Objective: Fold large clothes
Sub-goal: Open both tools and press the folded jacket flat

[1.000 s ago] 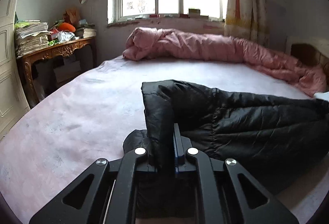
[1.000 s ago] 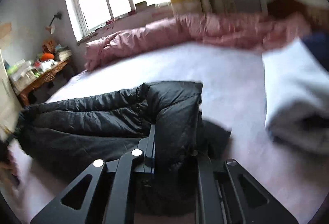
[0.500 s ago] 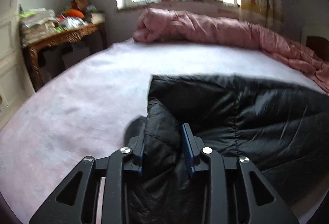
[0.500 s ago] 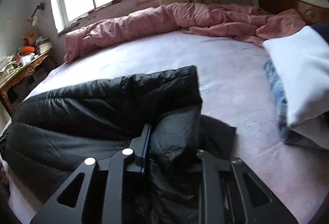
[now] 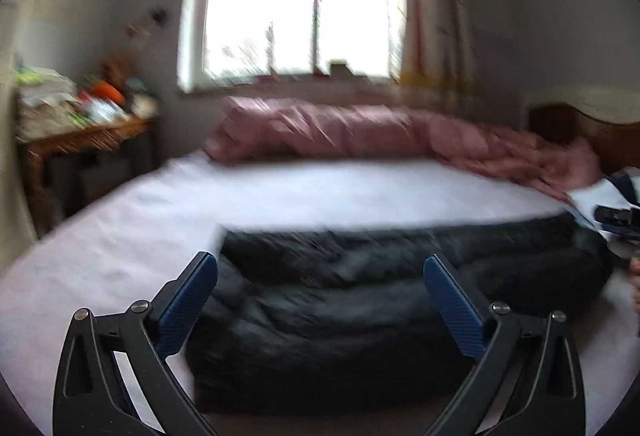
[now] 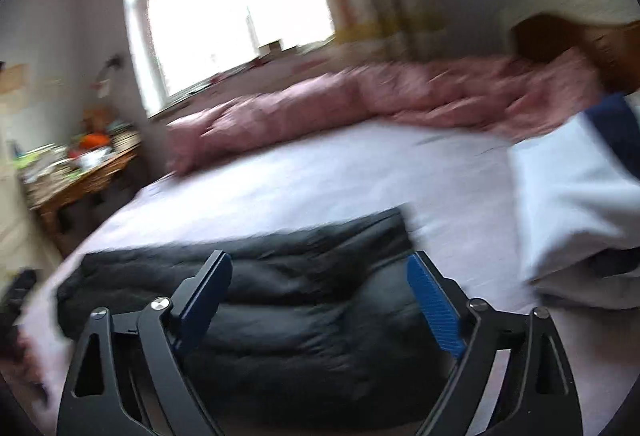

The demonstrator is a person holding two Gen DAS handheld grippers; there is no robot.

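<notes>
Black jacket [image 5: 360,300] folded near bed [image 5: 280,192] edge, apparently free; both hand-held grippers [image 5: 320,272] [image 6: 318,274] opening, empty.

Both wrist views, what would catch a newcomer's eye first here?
First, the black puffer jacket, lying folded across the near edge of the bed. It lies beyond the left gripper and the right gripper, whose jaws are opening with nothing clamped. Next comes the rumpled pink duvet along the bed's far side, under the bright window.
</notes>
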